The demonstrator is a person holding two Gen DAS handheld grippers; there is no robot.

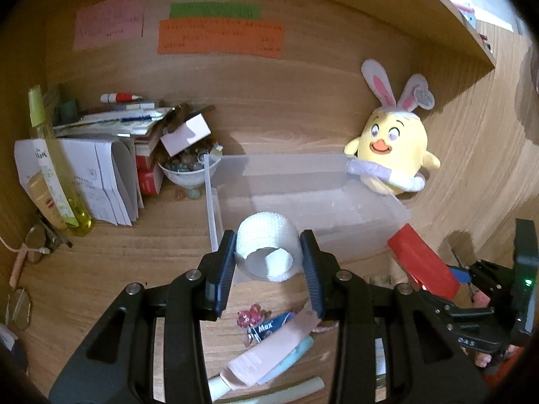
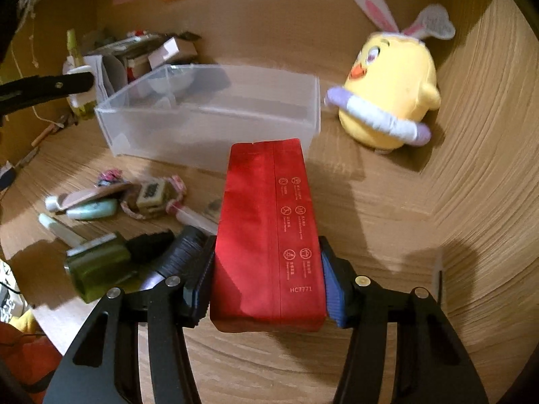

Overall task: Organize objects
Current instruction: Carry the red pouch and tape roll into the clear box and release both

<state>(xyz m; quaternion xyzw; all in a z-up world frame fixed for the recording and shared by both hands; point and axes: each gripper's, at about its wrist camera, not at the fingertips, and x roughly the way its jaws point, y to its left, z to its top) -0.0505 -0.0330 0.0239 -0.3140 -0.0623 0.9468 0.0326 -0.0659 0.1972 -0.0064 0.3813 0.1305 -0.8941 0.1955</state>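
Here's the roll of white tape (image 1: pixel 267 252), sitting square between the jaws of the left gripper (image 1: pixel 267 269), both pads pressed to its sides, jaws narrowed to the roll's width. Just beyond the fingertips lies the clear plastic bin (image 1: pixel 313 198), apparently bare inside, though its frosted walls blur the view.

Over on the right gripper (image 2: pixel 266 279), the red foil pouch (image 2: pixel 269 235) stands lengthwise between the jaws, gripped near its lower end, its far end reaching toward the bin's near wall (image 2: pixel 209 128). Jaws are about half spread and hard against the pouch.

By the look of it, both hands are in the carry-to-bin step: each load is gripped and clear of the desk. Next calls for bringing each load over the rim, then spreading the jaws above the bin floor; the long pouch likely needs to be laid flat.

Left of the right jaws, a heap of small tubes and trinkets (image 2: pixel 111 202) and a green bottle (image 2: pixel 97 266) await sorting. A yellow plush chick (image 2: pixel 390 94) sits beyond, to the right.

The heap is blurred, hard to name piece by piece. The pouch's front is hidden.
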